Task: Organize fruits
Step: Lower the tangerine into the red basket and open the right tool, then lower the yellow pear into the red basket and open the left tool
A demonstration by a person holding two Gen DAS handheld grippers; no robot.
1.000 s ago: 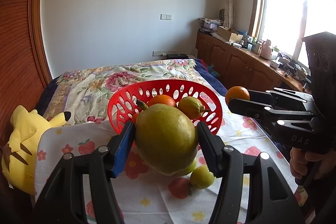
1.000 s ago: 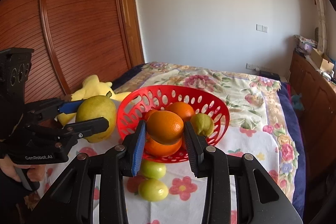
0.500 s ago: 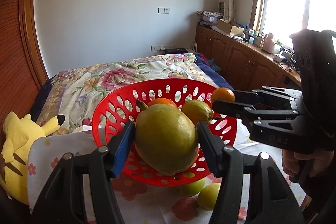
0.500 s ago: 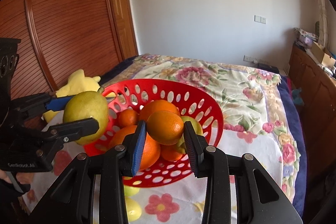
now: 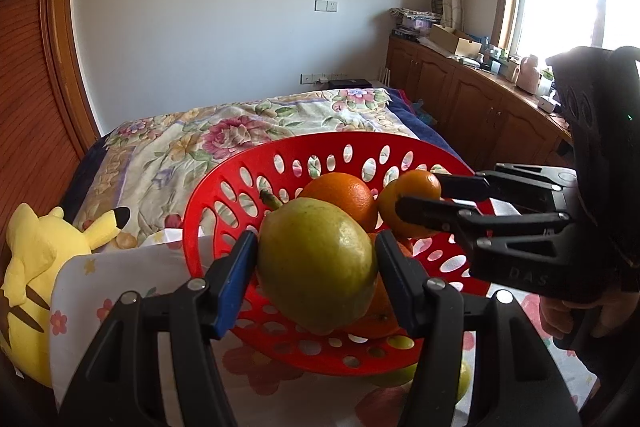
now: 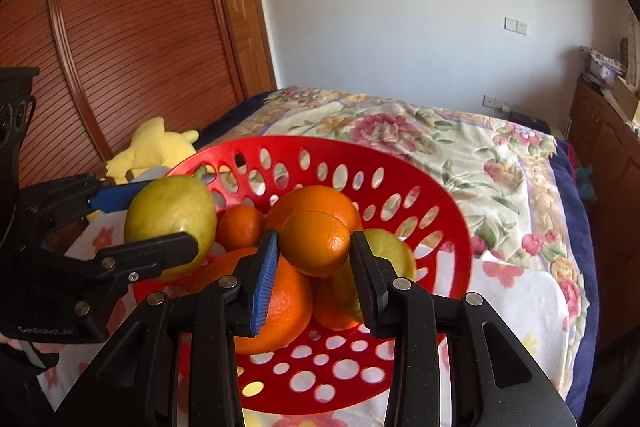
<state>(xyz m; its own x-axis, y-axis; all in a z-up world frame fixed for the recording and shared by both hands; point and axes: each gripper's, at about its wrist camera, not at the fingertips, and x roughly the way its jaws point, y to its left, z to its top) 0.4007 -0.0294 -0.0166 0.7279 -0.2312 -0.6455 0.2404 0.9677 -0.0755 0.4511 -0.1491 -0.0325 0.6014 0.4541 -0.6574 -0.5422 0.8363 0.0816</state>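
Observation:
A red perforated basket (image 5: 320,143) (image 6: 400,163) sits on a white flowered cloth on the bed. My left gripper (image 5: 316,239) is shut on a large yellow-green pear (image 5: 316,275), held over the basket's near left side. My right gripper (image 6: 314,239) is shut on a small orange (image 6: 316,247) above the basket's middle. Each view shows the other tool: the right gripper (image 5: 420,193) with its orange (image 5: 416,183), the left gripper (image 6: 168,215) with the pear (image 6: 172,207). Inside lie several oranges (image 6: 276,307) and a yellow-green fruit (image 6: 392,255).
Small green fruits (image 5: 400,375) lie on the cloth just in front of the basket, mostly hidden by it. A yellow plush toy (image 5: 32,267) rests at the bed's left edge. Slatted wooden doors (image 6: 120,47) stand on the left, wooden cabinets (image 5: 460,99) on the right.
Both grippers have moved forward and down with their fruit. The basket has grown larger in both views, and the pear and orange now hang over its inside instead of in front of it.

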